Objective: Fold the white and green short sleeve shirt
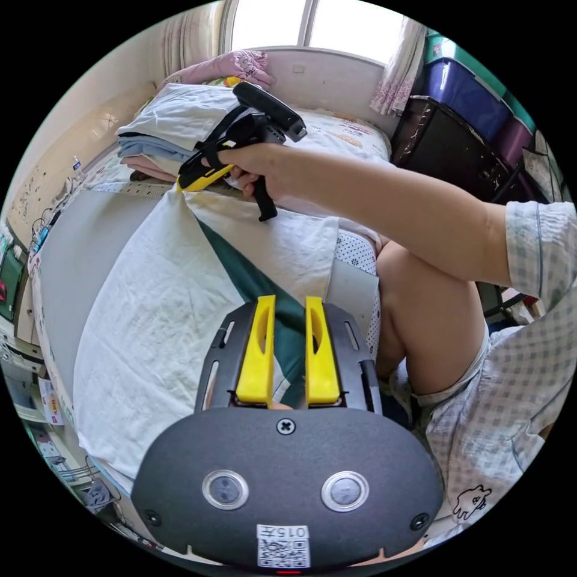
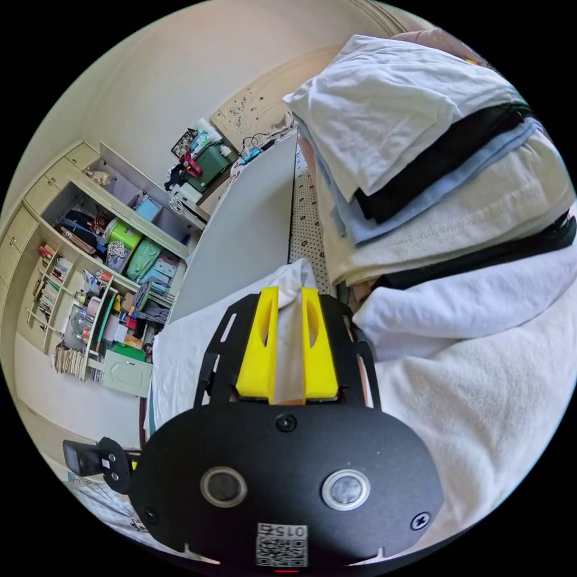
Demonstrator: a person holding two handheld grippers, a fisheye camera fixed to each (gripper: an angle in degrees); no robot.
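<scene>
The white shirt (image 1: pixel 162 300) with its green panel (image 1: pixel 252 276) lies spread over a grey surface (image 1: pixel 78 252) on the bed. My left gripper (image 1: pixel 290 306) is at the shirt's near edge, its yellow jaws shut on the green and white cloth. A person's hand holds my right gripper (image 1: pixel 181 185) at the shirt's far corner, lifting the cloth there into a peak. In the right gripper view, the right gripper (image 2: pixel 290 296) is shut on a bunch of the white shirt (image 2: pixel 293 277), which runs down between its jaws.
A stack of folded clothes (image 1: pixel 162 129) (image 2: pixel 433 168) sits just beyond the shirt's far corner. The person's bare leg (image 1: pixel 433 312) is at the bed's edge. A dark cabinet (image 1: pixel 457 150) and cluttered shelves (image 2: pixel 102 270) line the room. White bedding (image 2: pixel 481 384) lies beside the right gripper.
</scene>
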